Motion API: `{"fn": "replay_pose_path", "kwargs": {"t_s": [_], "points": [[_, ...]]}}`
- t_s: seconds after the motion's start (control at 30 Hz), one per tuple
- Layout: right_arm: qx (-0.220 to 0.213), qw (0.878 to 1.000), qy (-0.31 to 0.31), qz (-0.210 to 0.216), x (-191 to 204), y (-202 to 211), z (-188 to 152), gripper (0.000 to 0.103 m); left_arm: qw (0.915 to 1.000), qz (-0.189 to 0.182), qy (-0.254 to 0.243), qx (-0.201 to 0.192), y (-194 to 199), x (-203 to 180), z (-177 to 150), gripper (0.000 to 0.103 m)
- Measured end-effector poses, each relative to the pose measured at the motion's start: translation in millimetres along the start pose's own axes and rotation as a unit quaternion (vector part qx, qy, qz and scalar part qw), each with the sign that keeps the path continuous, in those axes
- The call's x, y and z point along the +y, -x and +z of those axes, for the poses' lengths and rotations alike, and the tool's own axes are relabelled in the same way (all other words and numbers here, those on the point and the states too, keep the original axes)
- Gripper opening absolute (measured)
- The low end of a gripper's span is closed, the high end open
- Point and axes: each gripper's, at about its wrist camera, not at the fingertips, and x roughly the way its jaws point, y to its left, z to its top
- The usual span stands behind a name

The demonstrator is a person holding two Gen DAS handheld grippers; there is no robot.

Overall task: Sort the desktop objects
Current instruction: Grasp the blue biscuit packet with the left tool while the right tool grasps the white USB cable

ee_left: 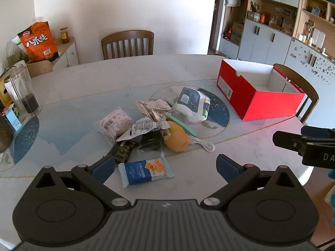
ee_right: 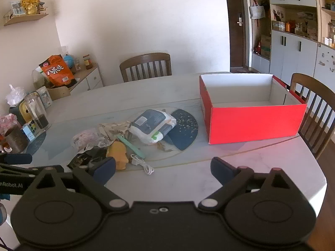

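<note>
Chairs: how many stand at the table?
3 visible: one chair at the far side, one right of the red box, a lighter one far left. Others may be hidden.

A: Box (ee_right: 254, 123) is showing bright red outside, white inside. Stuff beside it?

B: Wipes pack (ee_left: 191, 107), just left of the box, is showing white w/ a dark blue-grey label and a green bit. Further left, wrappers (ee_left: 153, 109) are looking silver w/ dark print.

A: And the soft toy (ee_left: 177, 139)?

B: Left of the box too, glowing yellow-orange, a mint-green stick (ee_left: 181, 124) lying against it. White cable (ee_left: 204, 144) next to that.

A: Nearest packet (ee_left: 146, 170)?

B: Blue and white w/ orange crackers printed. Pink-white pouch (ee_left: 115, 122) is sitting furthest from the box. Table (ee_left: 125, 73) is looking pale marble w/ a navy speckled patch. Gripper pads (ee_left: 103, 168): blue on black.
</note>
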Motion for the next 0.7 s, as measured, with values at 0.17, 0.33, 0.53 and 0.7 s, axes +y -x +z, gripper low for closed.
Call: {"fn": "replay_pose_path", "kwargs": {"t_s": [0.17, 0.33, 0.53, 0.7], "points": [[0.000, 1.000, 0.003, 0.012, 0, 0, 0, 0.095, 0.9999, 0.010, 0.002, 0.001, 0, -1, 0, 0.103], [0.000, 1.000, 0.016, 0.024, 1, -2, 0, 0.093, 0.9998, 0.014, 0.010, -0.001, 1, -1, -1, 0.103], [-0.004, 0.999, 0.037, 0.034, 8, -7, 2, 0.093, 0.9996, 0.020, 0.019, 0.007, -4, 5, -2, 0.103], [0.002, 0.998, 0.047, 0.051, 16, -18, 3, 0.092, 0.9994, 0.029, 0.019, 0.005, -13, 16, -5, 0.103]]}}
